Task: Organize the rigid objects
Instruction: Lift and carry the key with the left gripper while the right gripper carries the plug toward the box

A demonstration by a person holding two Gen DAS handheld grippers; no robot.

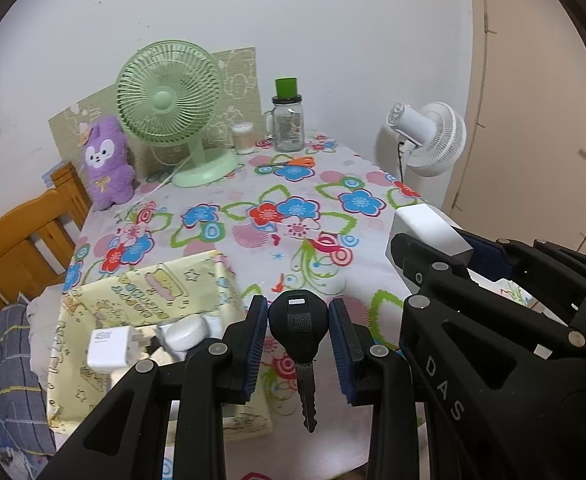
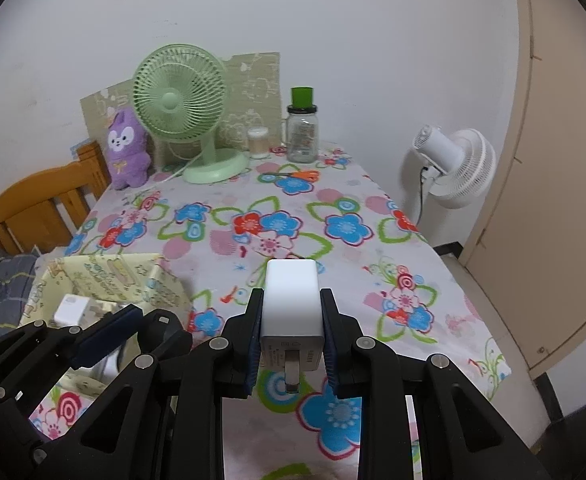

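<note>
The key (image 1: 297, 332) hangs clamped in your left hand-held gripper (image 1: 297, 344); your right hand-held gripper (image 2: 291, 336) grips a charger (image 2: 291, 304), above the flowered worktop (image 1: 253, 248). The yellow box (image 1: 105, 360) holds another charger (image 1: 107, 350).

Green fan (image 2: 181, 108), purple plush (image 2: 127, 148), lidded jar (image 2: 301, 128) at far edge of floral-clothed table (image 2: 333, 200); white fan (image 2: 457, 164) beside table; orange scissors (image 2: 299, 175) near jar.
</note>
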